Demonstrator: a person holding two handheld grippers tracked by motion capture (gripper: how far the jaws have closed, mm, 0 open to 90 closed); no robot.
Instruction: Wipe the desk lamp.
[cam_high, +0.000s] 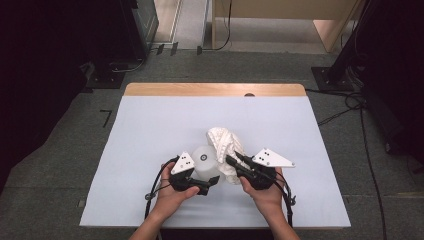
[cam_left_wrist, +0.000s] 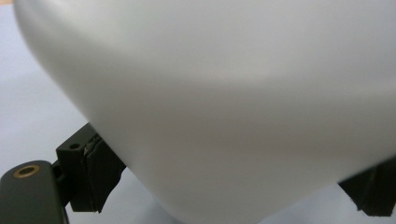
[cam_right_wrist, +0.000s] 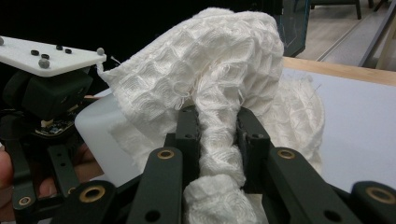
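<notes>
Gripping near the table's (cam_high: 150, 125) near-middle, we clamp our left gripper (cam_high: 212, 181) on the white plastic container (cam_high: 205, 161) from its near side, while our right gripper (cam_right_wrist: 218, 123) pinches a bunched fold of the white waffle cloth (cam_right_wrist: 219, 60) lying just right of it.

The right tongs (cam_right_wrist: 218, 135) are pinching a bunched fold of white waffle-weave cloth (cam_right_wrist: 224, 70) between their two black jaws, and the rest of the cloth is billowing up above them. To the left, the left tongs (cam_right_wrist: 51, 98) are sitting against a pale translucent container (cam_right_wrist: 100, 135). The cloth is draping against that container over the pale surface (cam_right_wrist: 359, 126).
</notes>
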